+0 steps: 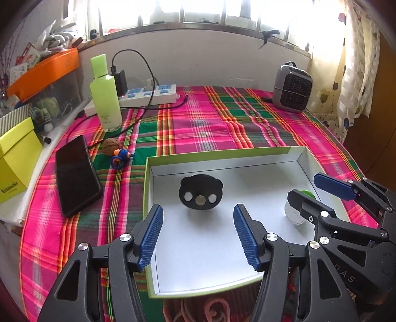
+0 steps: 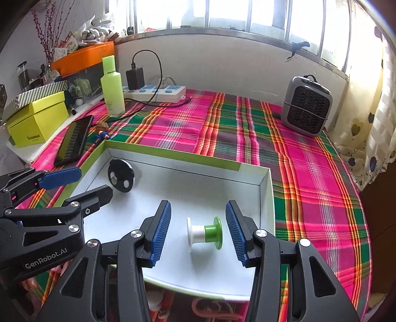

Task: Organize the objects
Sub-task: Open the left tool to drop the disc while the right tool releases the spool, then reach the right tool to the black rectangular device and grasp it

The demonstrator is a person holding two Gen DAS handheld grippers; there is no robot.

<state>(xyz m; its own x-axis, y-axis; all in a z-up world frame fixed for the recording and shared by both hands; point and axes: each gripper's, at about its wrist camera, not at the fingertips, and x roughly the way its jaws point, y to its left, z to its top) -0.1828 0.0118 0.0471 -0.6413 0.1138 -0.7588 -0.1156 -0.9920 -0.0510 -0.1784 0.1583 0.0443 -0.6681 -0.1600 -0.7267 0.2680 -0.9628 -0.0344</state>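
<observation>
Both my tongs hang spread and empty over the box [image 2: 266, 188]: right tongs [image 2: 198, 231] straddle the spool [image 2: 205, 231], axis crosswise; left tongs [image 1: 198, 234] face the black disc [image 1: 200, 192].

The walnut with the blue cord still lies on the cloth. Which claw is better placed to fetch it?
Probably the left claw. The walnut lies left of the box, on its side, and its jaws are open and empty. The right claw hangs over the spool.

both views are lit brightly by daylight from the window [image 1: 198, 12], which is blown out. straight lines are bowed and corners darkened by fisheye distortion.
</observation>
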